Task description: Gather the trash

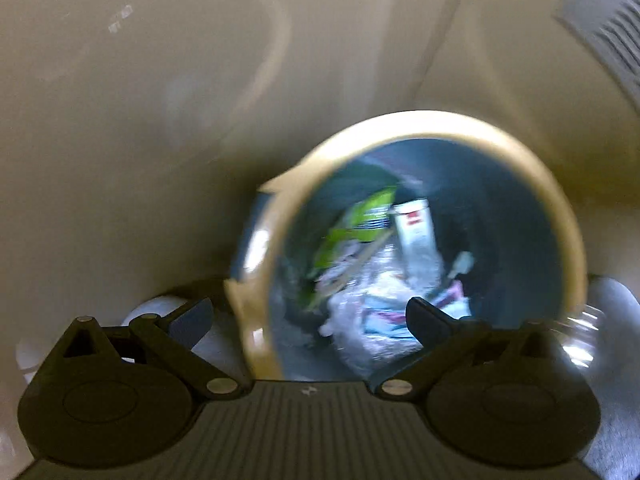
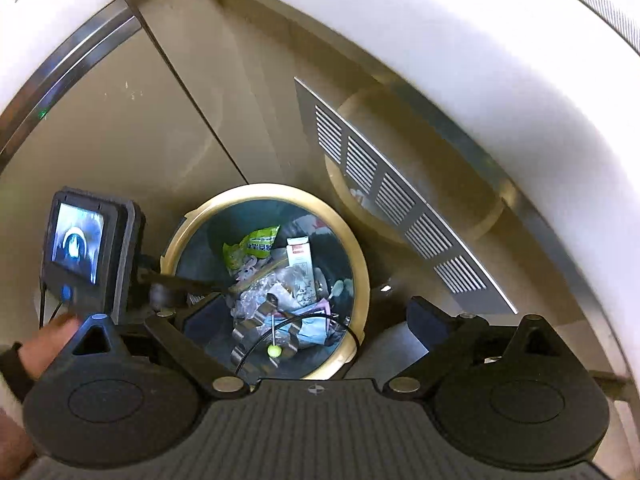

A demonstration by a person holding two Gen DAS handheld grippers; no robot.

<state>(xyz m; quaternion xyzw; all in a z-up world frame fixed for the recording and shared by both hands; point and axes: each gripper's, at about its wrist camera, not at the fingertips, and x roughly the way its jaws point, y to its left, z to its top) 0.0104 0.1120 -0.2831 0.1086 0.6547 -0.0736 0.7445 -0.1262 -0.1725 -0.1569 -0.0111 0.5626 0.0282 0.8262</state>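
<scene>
Wrappers (image 2: pixel 251 246) and crumpled plastic filled the bin (image 2: pixel 362 264), likely light and crushable; best pinched by a fold; both tools, left (image 1: pixel 308 314) and right (image 2: pixel 316 314), gaped empty

Your right gripper (image 2: pixel 316 314) hangs with fingers apart above a gold-rimmed bin (image 2: pixel 362 264) of trash (image 2: pixel 276 284). Your left gripper (image 2: pixel 192 285) reaches over its left rim.

Trash bin (image 1: pixel 420 128) contents motion-blurred; clear bottle (image 1: pixel 580 336) partly hidden.
</scene>
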